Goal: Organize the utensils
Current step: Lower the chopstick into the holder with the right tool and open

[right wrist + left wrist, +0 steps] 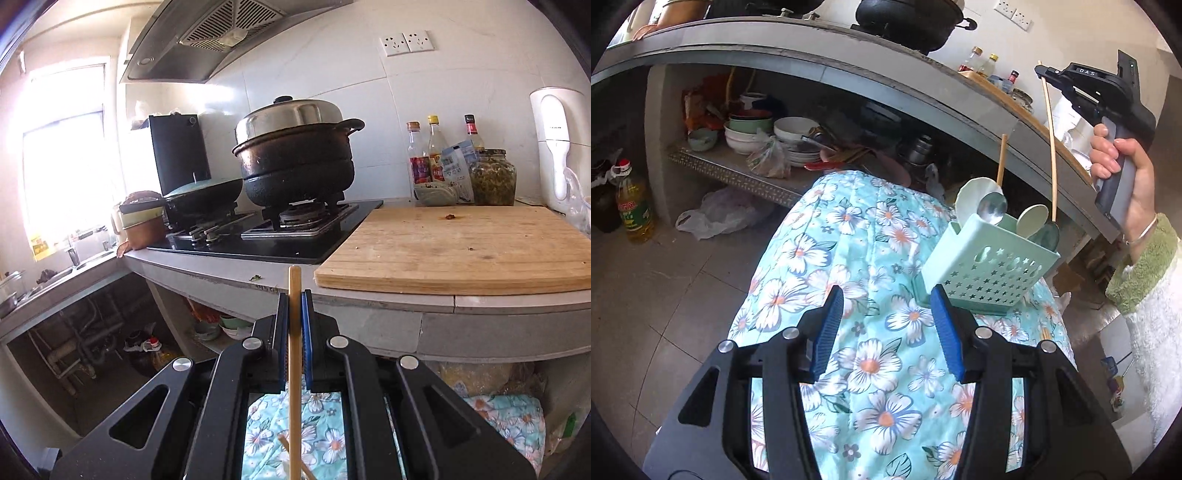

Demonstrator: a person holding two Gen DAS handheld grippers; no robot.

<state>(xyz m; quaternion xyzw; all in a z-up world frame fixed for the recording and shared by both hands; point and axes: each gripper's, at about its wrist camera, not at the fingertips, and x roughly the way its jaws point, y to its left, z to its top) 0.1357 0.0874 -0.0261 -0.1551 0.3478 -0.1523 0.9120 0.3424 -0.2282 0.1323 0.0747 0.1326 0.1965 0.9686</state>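
Observation:
In the left wrist view a mint green utensil holder (990,267) with star-shaped holes stands on the flowered tablecloth (849,258). It holds a metal spoon (993,211), pale green spoons and one wooden chopstick (1001,158). My left gripper (886,295) is open just before the holder's near corner, with only cloth between its blue pads. My right gripper (1042,72) is raised at the upper right, shut on a long wooden chopstick (1051,147) whose lower end hangs at the holder's far rim. In the right wrist view that chopstick (294,332) stands upright, pinched in the right gripper (295,295).
A person's hand (1123,173) in a green cuff holds the right tool. The grey counter (369,299) carries a stove, a black stacked pot (295,166), a wooden cutting board (458,247) and bottles. Bowls (790,133) fill the shelf below. More chopstick ends (1045,334) lie on the cloth.

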